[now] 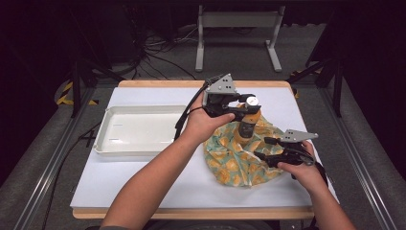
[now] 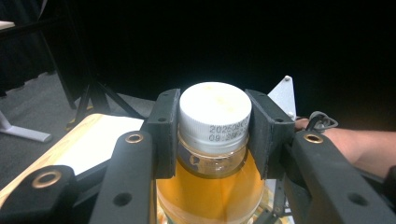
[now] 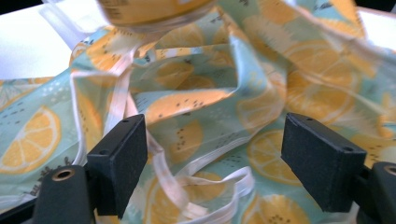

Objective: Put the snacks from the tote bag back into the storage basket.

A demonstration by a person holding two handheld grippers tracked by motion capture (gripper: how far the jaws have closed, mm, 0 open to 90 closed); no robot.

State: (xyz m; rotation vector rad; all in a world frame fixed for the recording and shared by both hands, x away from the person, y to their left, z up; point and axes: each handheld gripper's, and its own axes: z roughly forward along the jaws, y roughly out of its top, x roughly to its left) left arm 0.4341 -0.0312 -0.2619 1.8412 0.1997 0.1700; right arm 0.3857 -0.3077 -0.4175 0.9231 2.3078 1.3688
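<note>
My left hand-held gripper (image 2: 214,133) is clamped on the bottle (image 2: 212,182) just under its white cap (image 2: 215,112), holding it upright above the lemon-print bag (image 1: 239,155). My right hand-held gripper (image 3: 212,163) gapes, probably pinning fabric to the desk (image 1: 143,177).

Left hand-held gripper (image 1: 243,108): matt black body, two flat rectangular jaw blocks on slotted black arms, brass-ringed pivot holes and small screw holes, a grey three-cornered plate with dark dots on top, and a black cable trailing from its rear. Right hand-held gripper (image 1: 268,148): same black build, grey plate and looping cable. Both forearms are bare; a dark sleeve edge shows at the left elbow.
</note>
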